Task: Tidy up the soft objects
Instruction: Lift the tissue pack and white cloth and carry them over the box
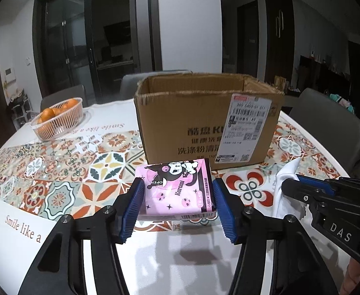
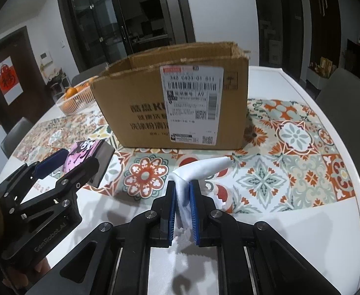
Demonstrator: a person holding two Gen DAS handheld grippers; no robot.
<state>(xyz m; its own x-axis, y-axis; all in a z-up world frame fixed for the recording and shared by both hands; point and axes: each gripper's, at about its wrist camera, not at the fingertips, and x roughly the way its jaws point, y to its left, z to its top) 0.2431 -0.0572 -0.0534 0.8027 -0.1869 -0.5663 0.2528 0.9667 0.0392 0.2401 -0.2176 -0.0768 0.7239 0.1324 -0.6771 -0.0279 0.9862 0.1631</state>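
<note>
Near worktop front edge, left fingers (image 1: 177,202) grip tissue pack (image 1: 177,189); right fingers (image 2: 182,211) pinch cloth (image 2: 204,168). Risk: pack slips w/ light grip, cloth snags box (image 2: 170,103) rim.

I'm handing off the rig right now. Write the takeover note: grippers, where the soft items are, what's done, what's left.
Left gripper: closed on the pink tissue pack, held above the table.
Right gripper: shut on the white cloth, also held above the table.
Cardboard box: open-topped, just behind both items; its inside is not visible.
Done: both items gripped.
Left: probably carry both into the box and release.
</note>
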